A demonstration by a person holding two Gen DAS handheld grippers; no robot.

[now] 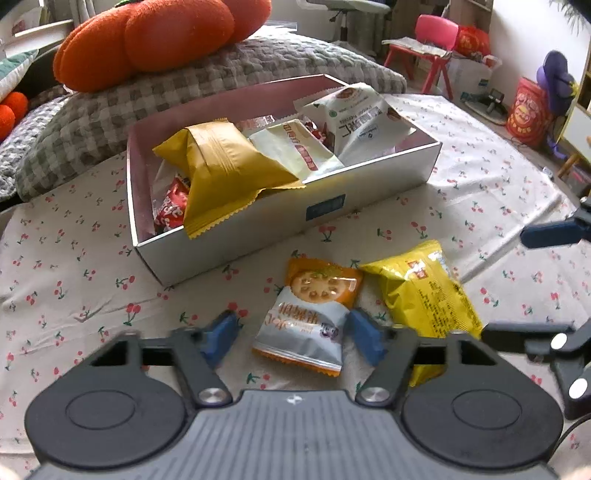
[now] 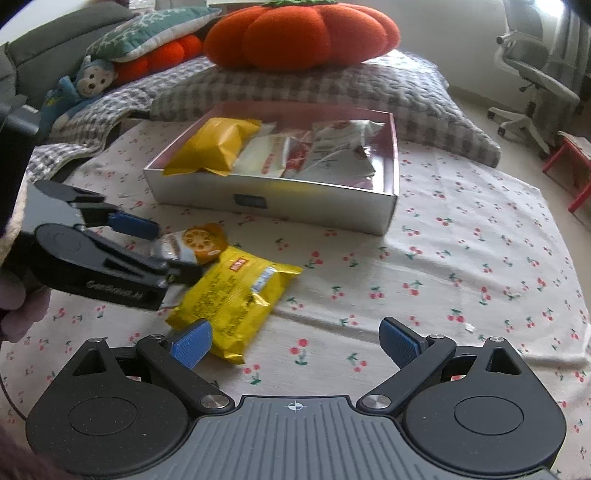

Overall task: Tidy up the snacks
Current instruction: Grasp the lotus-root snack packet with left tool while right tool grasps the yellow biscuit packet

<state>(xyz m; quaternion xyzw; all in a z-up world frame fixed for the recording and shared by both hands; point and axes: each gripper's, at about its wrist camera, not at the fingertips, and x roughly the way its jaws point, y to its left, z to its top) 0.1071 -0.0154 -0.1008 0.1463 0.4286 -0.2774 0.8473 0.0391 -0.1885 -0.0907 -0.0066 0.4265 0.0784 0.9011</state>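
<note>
Straddling biscuit packet [image 1: 310,314], left gripper [image 1: 291,338] angled down

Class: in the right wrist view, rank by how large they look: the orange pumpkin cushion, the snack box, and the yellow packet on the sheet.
1. Snack box
2. Pumpkin cushion, close behind
3. Yellow packet, though it lies nearest the camera

The left gripper [image 1: 291,334] points steeply down with its blue fingers [image 1: 365,339] half apart, while the right gripper [image 2: 295,345] tilts down, fingers spread wide.
</note>
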